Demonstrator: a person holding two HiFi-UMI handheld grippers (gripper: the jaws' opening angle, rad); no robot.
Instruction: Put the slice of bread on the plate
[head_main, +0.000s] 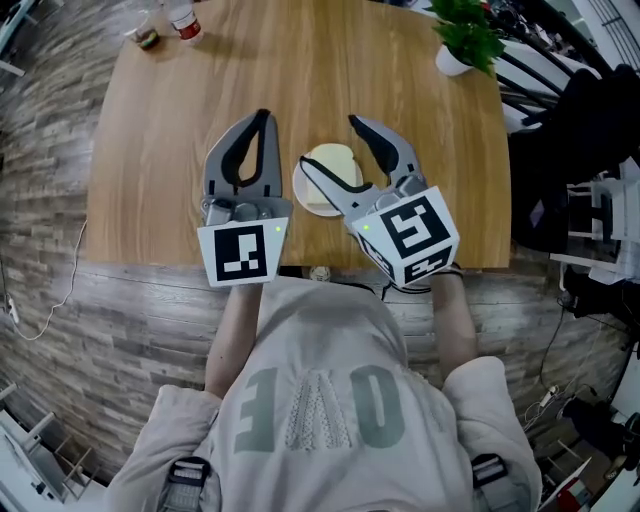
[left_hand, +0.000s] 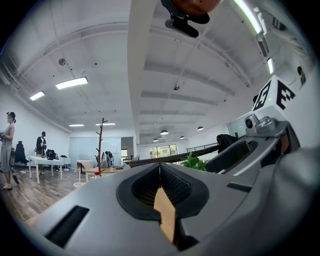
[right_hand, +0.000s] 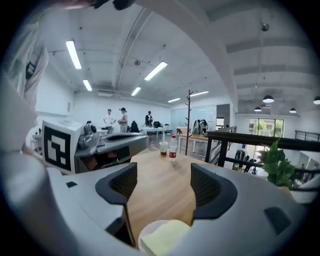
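Two grippers are held low in the head view, just above a person's pale shirt at the bottom of the frame. The left gripper sits left of centre; its own view shows the jaws clenched pad to pad with nothing caught between them. The right gripper sits right of centre; its jaws are released and stand wide apart, gripping nothing. Between and below those open jaws lies the white plate near the lower edge of the wooden tabletop. The slice of bread rests flat on that plate, pale yellow and covering most of it. In the right gripper view the plate rim and the bread fill the bottom centre, neither touching a jaw. Farther up, at the upper left of the head view, a bottle with a red label and a small cup stand close together. A potted plant stands at the upper right corner of the tabletop. Several people stand far back in the room.
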